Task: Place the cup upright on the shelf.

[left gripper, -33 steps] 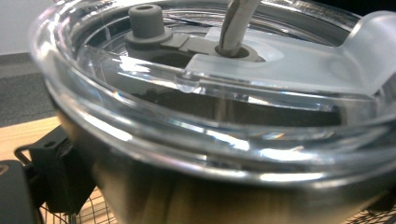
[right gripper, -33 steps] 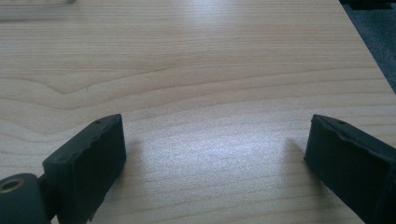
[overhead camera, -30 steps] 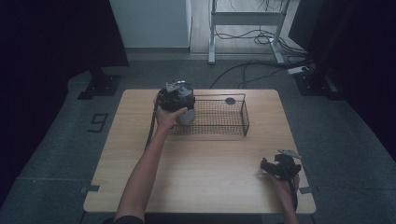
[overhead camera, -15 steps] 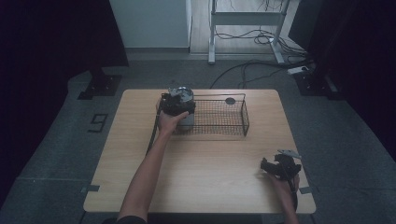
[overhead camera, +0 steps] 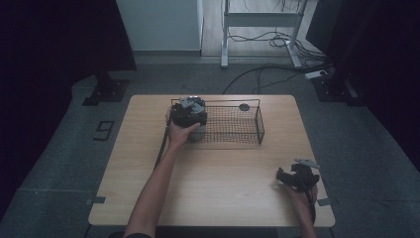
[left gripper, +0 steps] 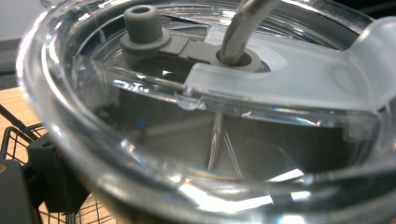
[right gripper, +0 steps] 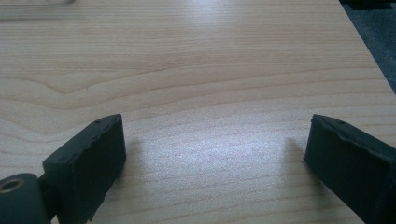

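Wooden table (overhead camera: 213, 168), left claw (overhead camera: 189, 112) clamping tumbler (left gripper: 224, 116) above basket (overhead camera: 247, 130).

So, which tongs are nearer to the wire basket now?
The left tongs: they are at the left end of the wire basket, right at a clear-lidded tumbler. The right tongs rest far off, at the table's near right corner.

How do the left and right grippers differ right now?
The left gripper is at the wire basket's left end, hard against a clear-lidded tumbler; the right gripper sits near the table's front right corner. The right's jaws are spread wide over bare wood; the left's jaw state is hidden. Both are hand-held.
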The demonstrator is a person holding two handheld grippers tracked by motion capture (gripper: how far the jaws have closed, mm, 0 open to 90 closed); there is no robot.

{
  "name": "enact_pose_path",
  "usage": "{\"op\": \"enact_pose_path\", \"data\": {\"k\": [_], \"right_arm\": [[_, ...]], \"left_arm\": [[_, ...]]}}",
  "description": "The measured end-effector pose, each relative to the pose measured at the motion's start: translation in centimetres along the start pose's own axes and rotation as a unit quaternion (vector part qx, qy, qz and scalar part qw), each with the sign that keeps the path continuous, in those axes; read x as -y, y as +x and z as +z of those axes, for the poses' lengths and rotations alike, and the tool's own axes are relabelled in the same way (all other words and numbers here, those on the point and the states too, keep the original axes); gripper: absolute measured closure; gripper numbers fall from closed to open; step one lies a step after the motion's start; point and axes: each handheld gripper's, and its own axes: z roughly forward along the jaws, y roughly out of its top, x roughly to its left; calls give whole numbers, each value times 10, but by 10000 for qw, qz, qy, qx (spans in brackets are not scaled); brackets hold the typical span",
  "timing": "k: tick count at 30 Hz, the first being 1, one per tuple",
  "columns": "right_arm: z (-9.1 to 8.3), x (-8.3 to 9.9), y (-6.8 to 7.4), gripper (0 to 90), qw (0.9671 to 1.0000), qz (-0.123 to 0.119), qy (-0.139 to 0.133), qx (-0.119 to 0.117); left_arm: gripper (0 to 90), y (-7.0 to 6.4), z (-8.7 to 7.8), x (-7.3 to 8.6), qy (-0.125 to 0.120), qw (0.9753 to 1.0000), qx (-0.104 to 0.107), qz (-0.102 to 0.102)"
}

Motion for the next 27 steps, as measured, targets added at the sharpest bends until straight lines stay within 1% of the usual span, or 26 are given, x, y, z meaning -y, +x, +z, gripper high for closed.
{"op": "enact_pose_path", "data": {"k": [4, 7, 8, 10, 11, 12, 13, 16, 20, 21, 23, 27], "right_arm": [[0, 0, 0, 50, 10000, 0, 0, 1], [0, 0, 0, 50, 10000, 0, -1, 1], [0, 0, 0, 50, 10000, -1, -1, 1], [0, 0, 0, 50, 10000, 0, 0, 1], [0, 0, 0, 50, 10000, 0, 0, 1], [0, 0, 0, 50, 10000, 2, 0, 2], [0, 0, 0, 50, 10000, 2, 0, 1], [0, 0, 0, 50, 10000, 1, -1, 1], [0, 0, 0, 50, 10000, 1, 0, 2], [0, 0, 0, 50, 10000, 1, 0, 2], [0, 0, 0, 50, 10000, 1, 0, 1], [0, 0, 0, 50, 10000, -1, -1, 4]], "left_arm": [[32, -2, -2, 3, -34, 9999, -102, -23], [11, -2, -4, 3, -9, 9999, -112, 0], [0, -2, -7, 2, -44, 9999, -110, 20], [0, -3, -12, -1, -158, 9998, -116, -17], [0, -3, -12, -1, -158, 9998, -116, -17], [0, -4, -18, -4, -271, 9995, -125, -34], [0, -5, -21, -6, -289, 9995, -121, -49], [0, -5, -25, -6, -275, 9996, -90, -76], [0, -4, -34, -2, -251, 9996, -127, -72], [0, -4, -34, -2, -251, 9996, -127, -72], [0, -4, -43, 2, -258, 9995, -167, -15], [0, -1, -62, 9, -320, 9993, -167, -37]]}}
